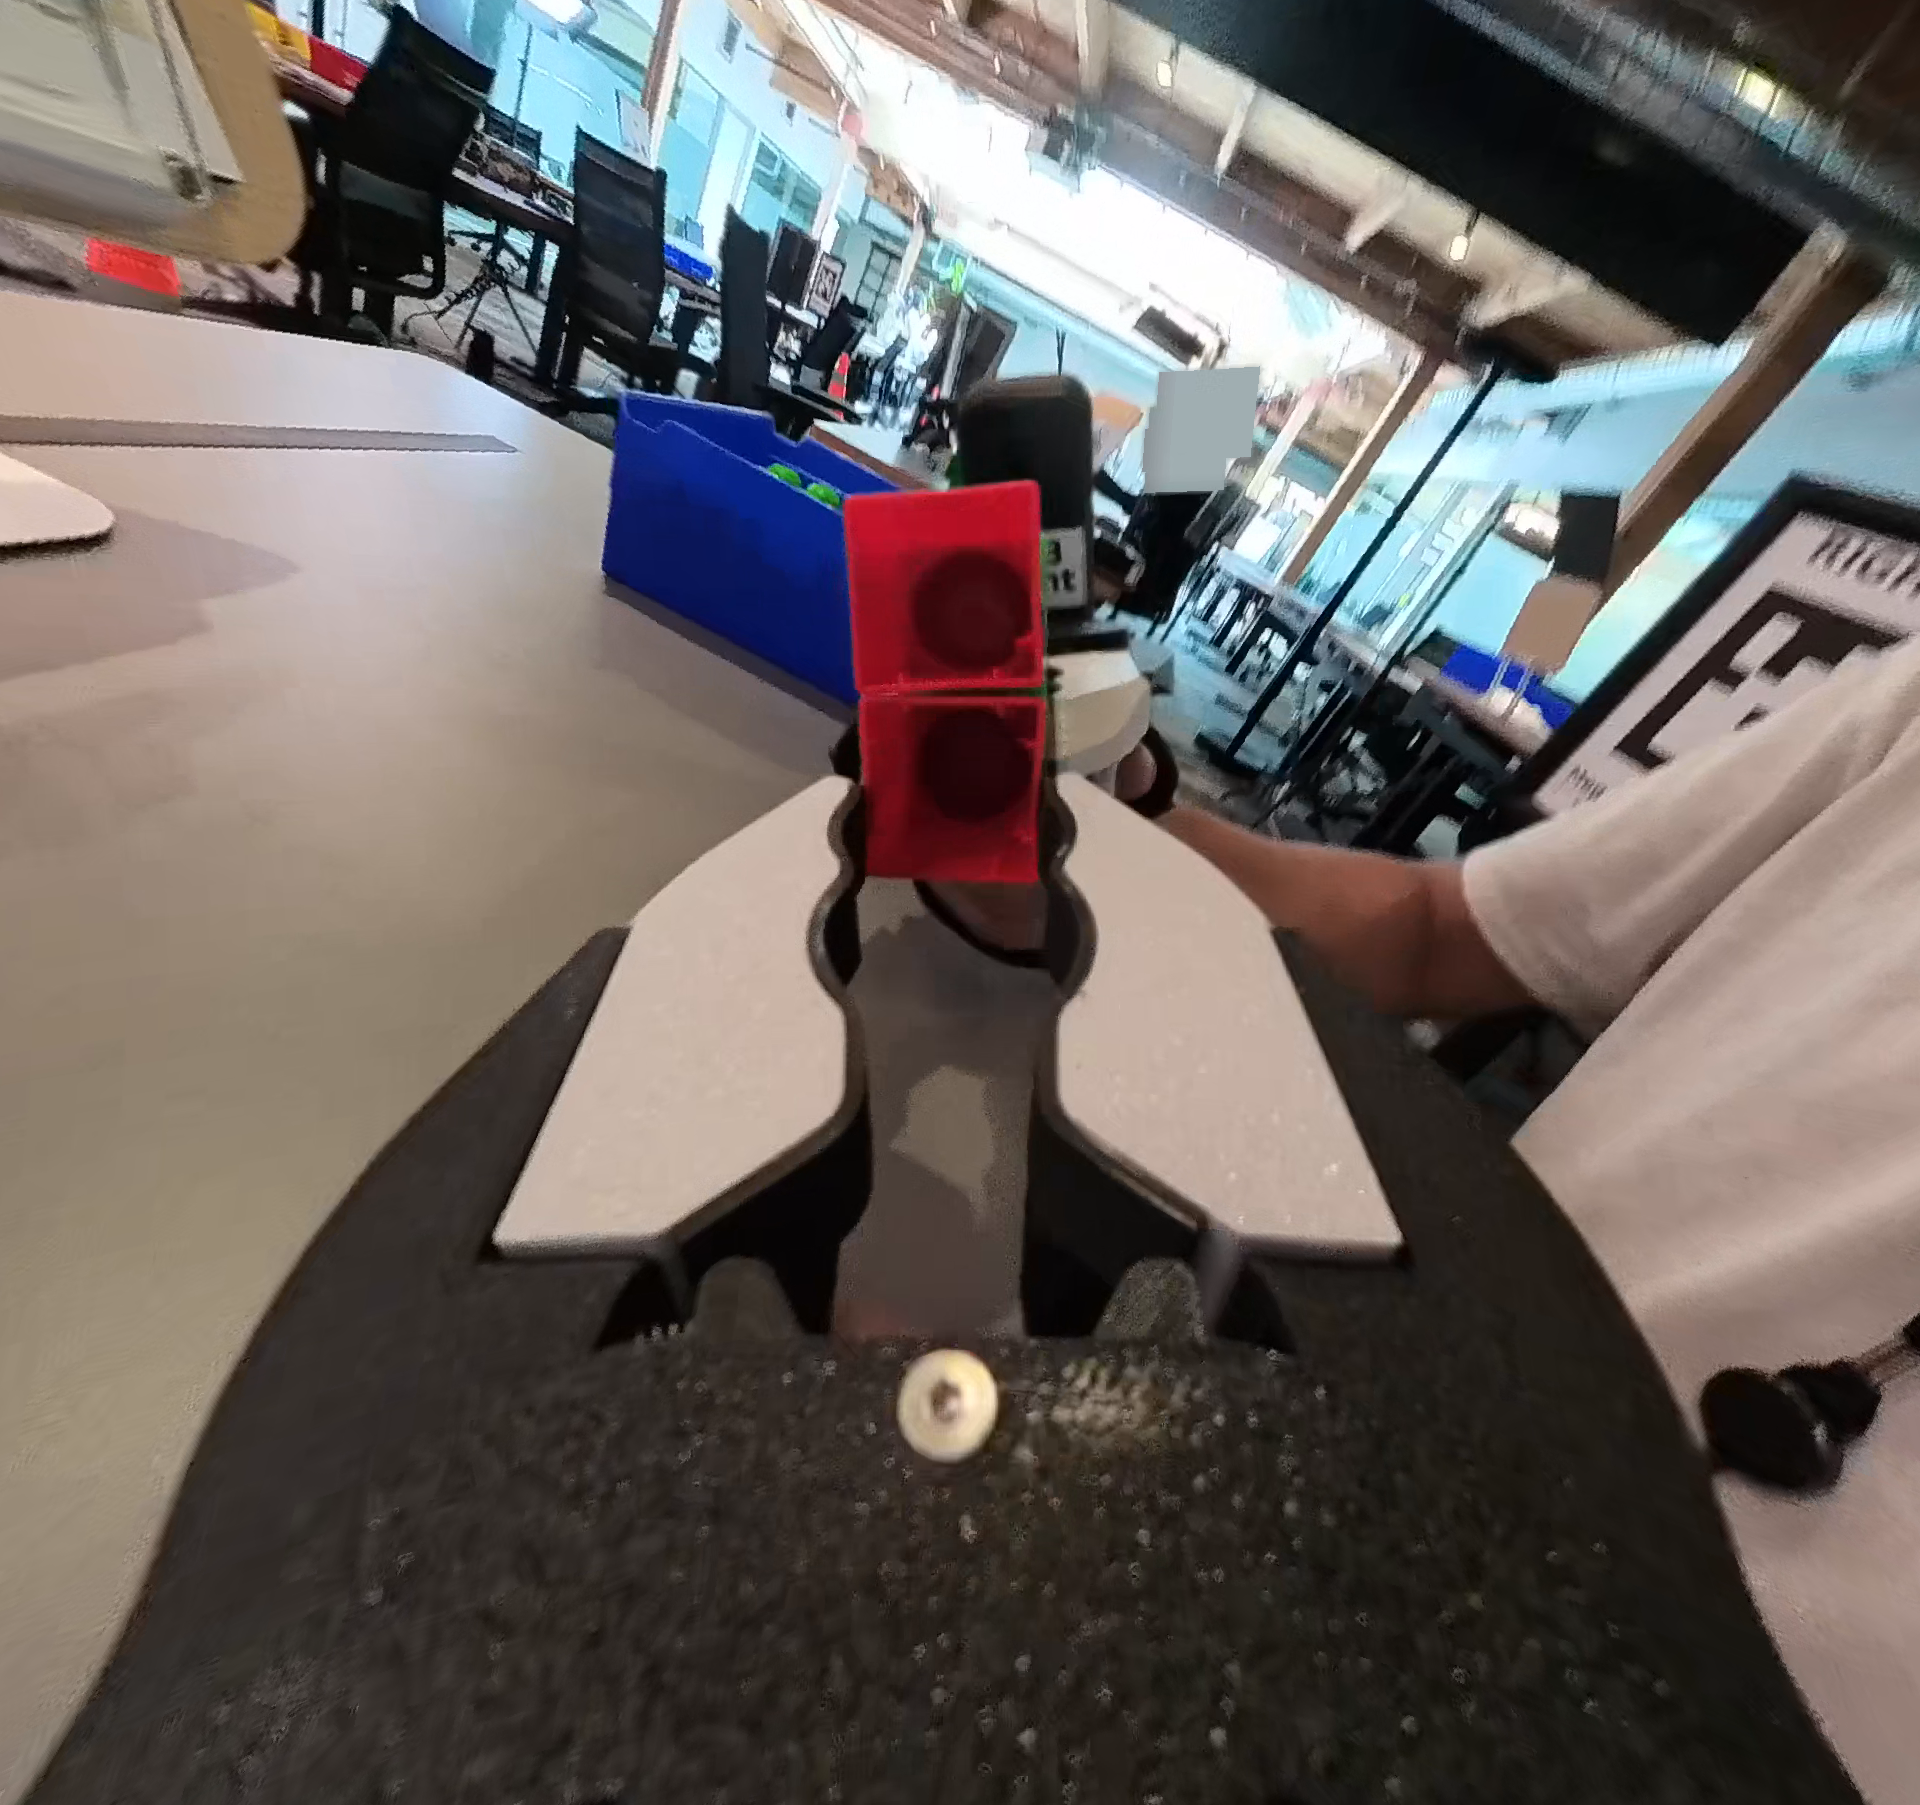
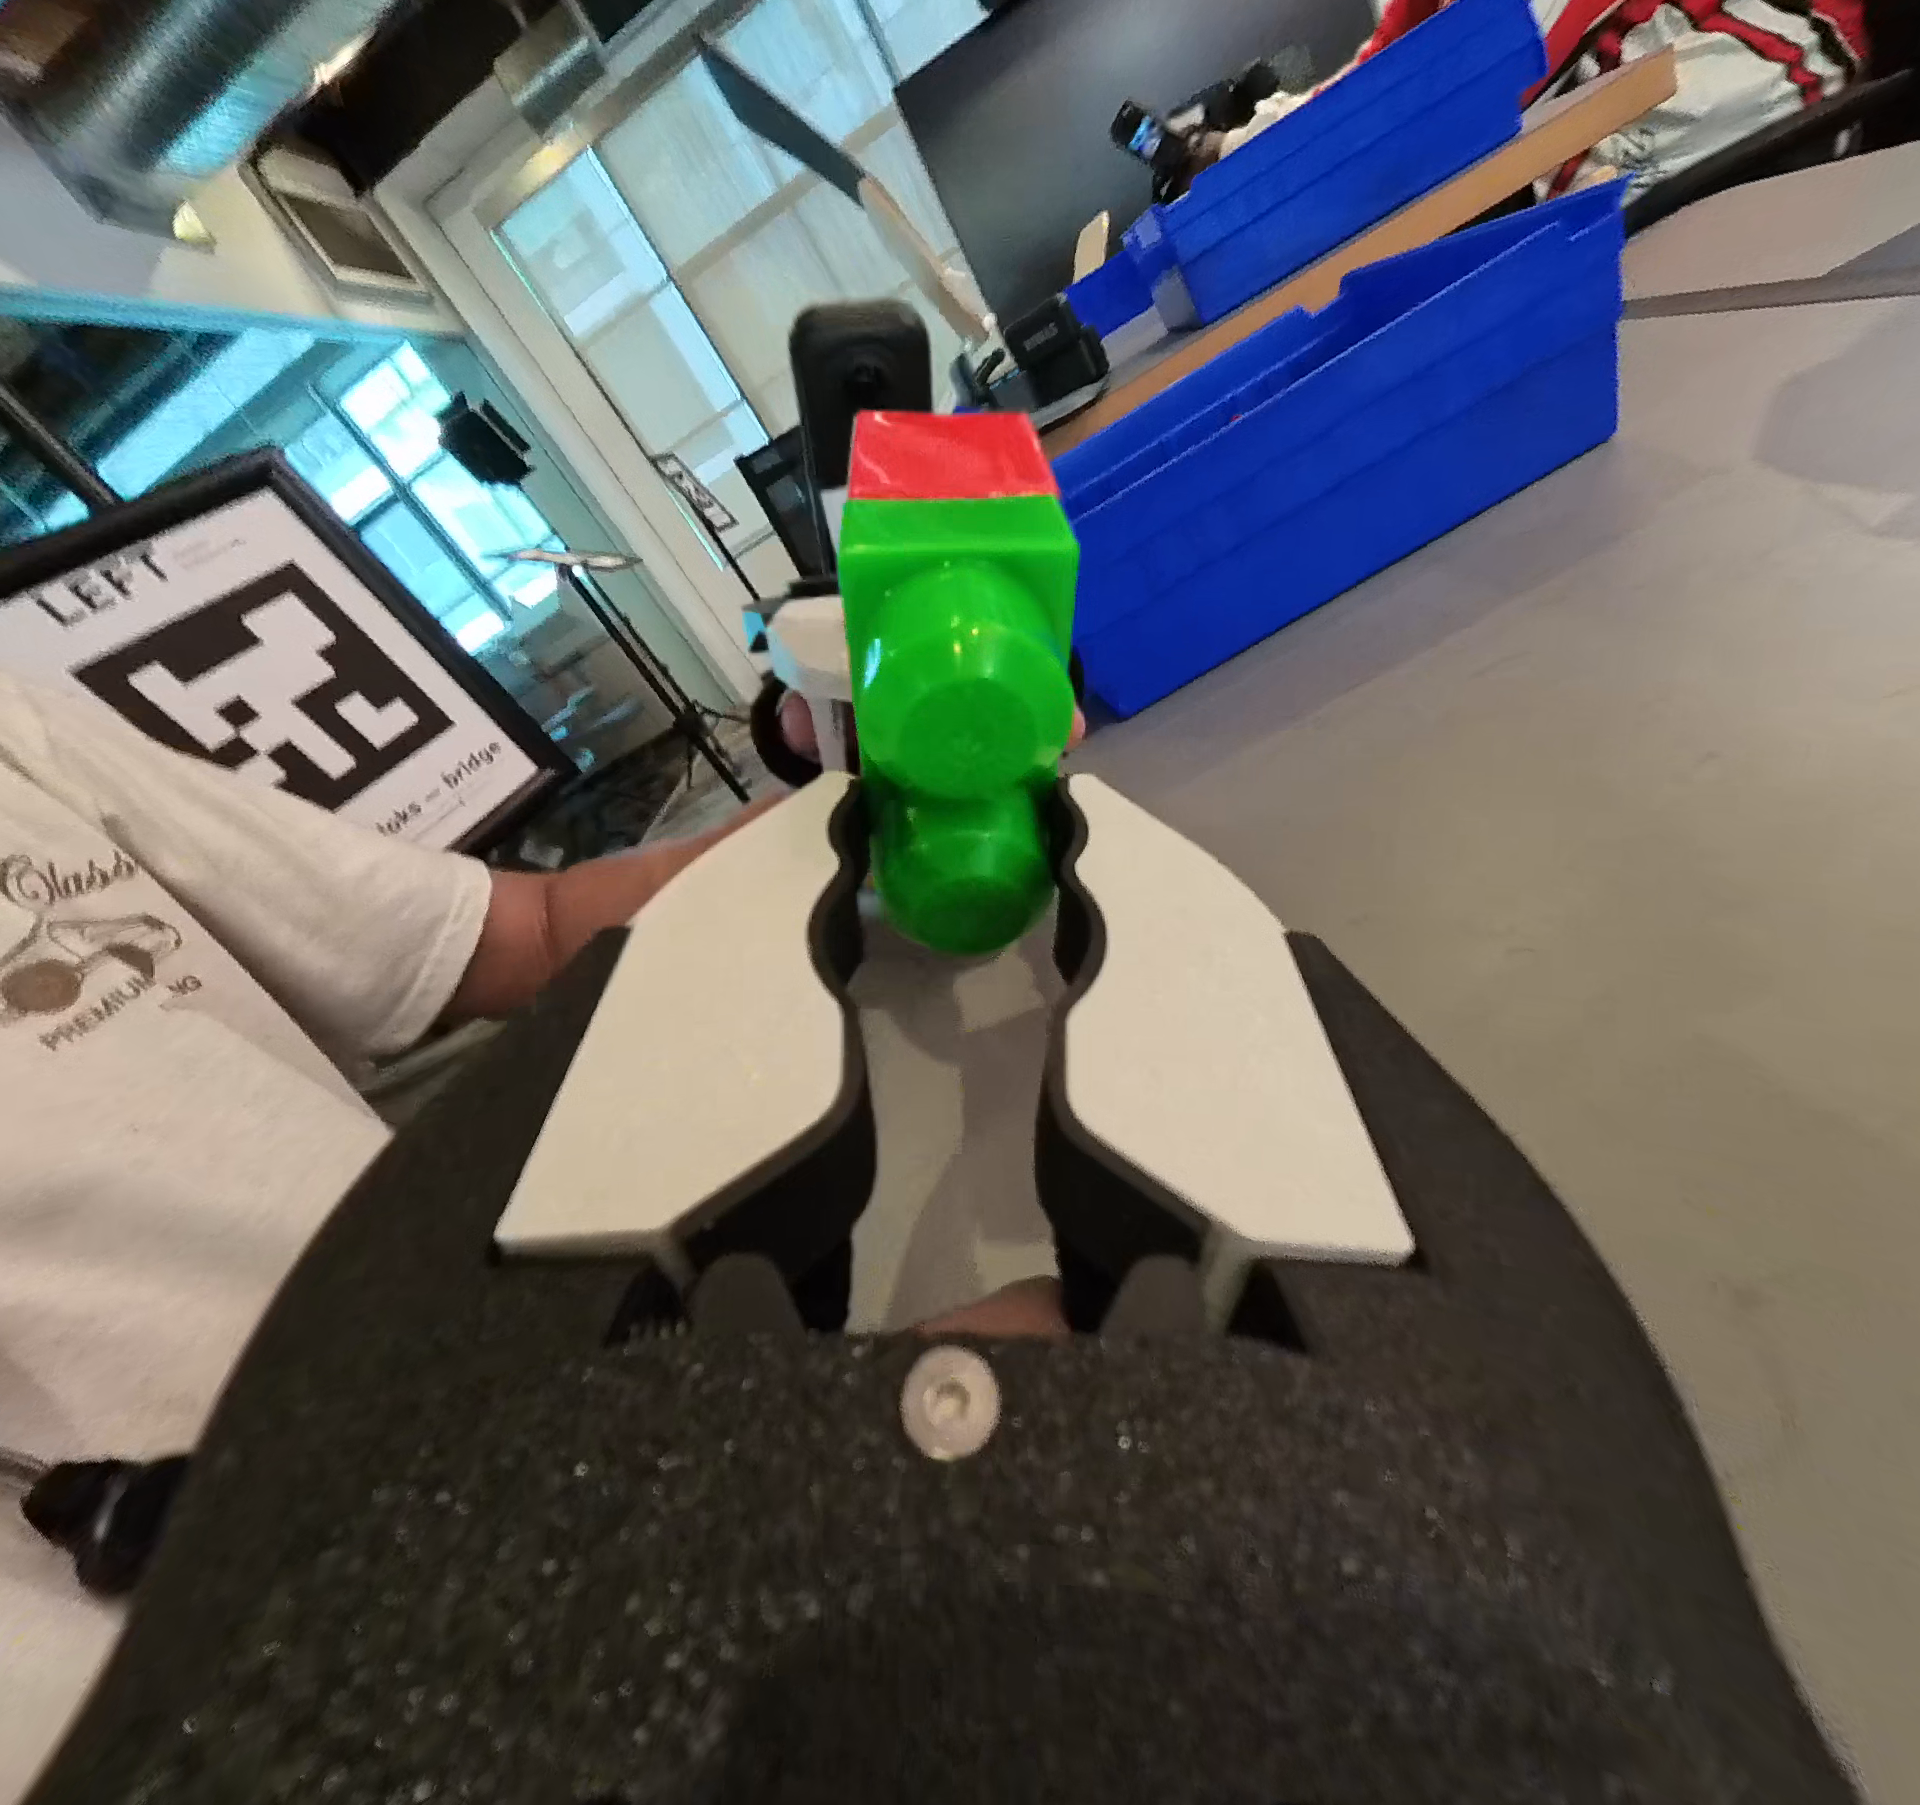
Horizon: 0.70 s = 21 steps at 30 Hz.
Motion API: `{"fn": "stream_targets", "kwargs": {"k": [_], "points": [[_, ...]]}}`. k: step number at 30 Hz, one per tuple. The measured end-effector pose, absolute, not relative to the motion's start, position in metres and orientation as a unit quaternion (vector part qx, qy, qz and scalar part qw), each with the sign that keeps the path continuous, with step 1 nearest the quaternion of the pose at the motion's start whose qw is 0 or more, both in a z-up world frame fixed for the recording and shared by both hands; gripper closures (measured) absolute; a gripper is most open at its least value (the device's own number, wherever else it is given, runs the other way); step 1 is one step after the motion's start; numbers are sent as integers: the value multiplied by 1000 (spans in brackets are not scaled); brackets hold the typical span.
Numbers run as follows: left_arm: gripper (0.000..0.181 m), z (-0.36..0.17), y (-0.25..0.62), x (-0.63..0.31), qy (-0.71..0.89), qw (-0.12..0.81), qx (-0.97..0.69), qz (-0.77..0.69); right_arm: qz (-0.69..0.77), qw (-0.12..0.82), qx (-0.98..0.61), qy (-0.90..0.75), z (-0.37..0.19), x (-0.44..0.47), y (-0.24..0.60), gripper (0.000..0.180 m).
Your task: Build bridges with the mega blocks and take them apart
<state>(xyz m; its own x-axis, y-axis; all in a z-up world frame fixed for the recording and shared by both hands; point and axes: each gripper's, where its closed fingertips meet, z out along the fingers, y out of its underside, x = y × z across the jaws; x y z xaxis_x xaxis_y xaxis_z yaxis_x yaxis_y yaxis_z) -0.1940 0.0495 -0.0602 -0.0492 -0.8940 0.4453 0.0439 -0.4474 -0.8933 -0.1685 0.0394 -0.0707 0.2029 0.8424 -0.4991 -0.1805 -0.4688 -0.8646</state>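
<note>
In the left wrist view my left gripper (image 1: 951, 825) is shut on the lower part of a red mega block (image 1: 948, 695). The block's two hollow underside cells face the camera, with a seam between them, and it is held above the grey table (image 1: 312, 820). In the right wrist view my right gripper (image 2: 958, 856) is shut on a green mega block (image 2: 961, 706) whose two studs point at the camera. A red block (image 2: 945, 456) sits against the green one's far side. The grippers face each other across the blocks. The right gripper (image 1: 1039, 508) shows behind the red block.
A blue bin (image 1: 727, 550) with green blocks (image 1: 800, 482) stands on the table; it also shows in the right wrist view (image 2: 1351, 467), with a second blue bin (image 2: 1351, 155) behind. The person's arm and white shirt (image 1: 1714, 924) are close by. Framed marker boards (image 2: 270, 675) stand nearby.
</note>
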Motion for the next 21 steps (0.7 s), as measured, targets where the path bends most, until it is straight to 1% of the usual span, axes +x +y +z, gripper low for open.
{"fn": "stream_targets", "kwargs": {"k": [3, 5, 6, 7, 8, 9, 14, 17, 18, 19, 21], "points": [[150, -55, 57, -193, 307, 355, -581, -664, 606, 436, -628, -219, -63, -166, 47, 146], [150, -50, 60, -193, 260, 335, -572, -702, 622, 423, -628, -200, -61, -168, 52, 128], [150, -51, 61, -192, 246, 330, -573, -709, 621, 416, -634, -198, -63, -169, 54, 122], [150, -53, 62, -192, 241, 330, -577, -707, 622, 414, -634, -201, -63, -169, 54, 126], [150, -56, 63, -191, 240, 333, -581, -702, 626, 418, -626, -205, -59, -168, 53, 142], [150, -56, 63, -191, 241, 337, -582, -700, 621, 424, -626, -205, -58, -167, 54, 145], [149, -56, 59, -191, 272, 346, -585, -681, 614, 415, -634, -222, -58, -166, 50, 146], [149, -48, 64, -201, 288, 378, -582, -660, 614, 413, -638, -211, -60, -164, 52, 146], [152, -42, 66, -206, 294, 391, -577, -654, 614, 410, -642, -207, -62, -162, 54, 146], [158, -36, 68, -211, 299, 405, -573, -647, 616, 403, -645, -205, -63, -161, 54, 146], [177, -30, 73, -215, 316, 434, -576, -616, 635, 374, -644, -207, -64, -162, 49, 146]]}}
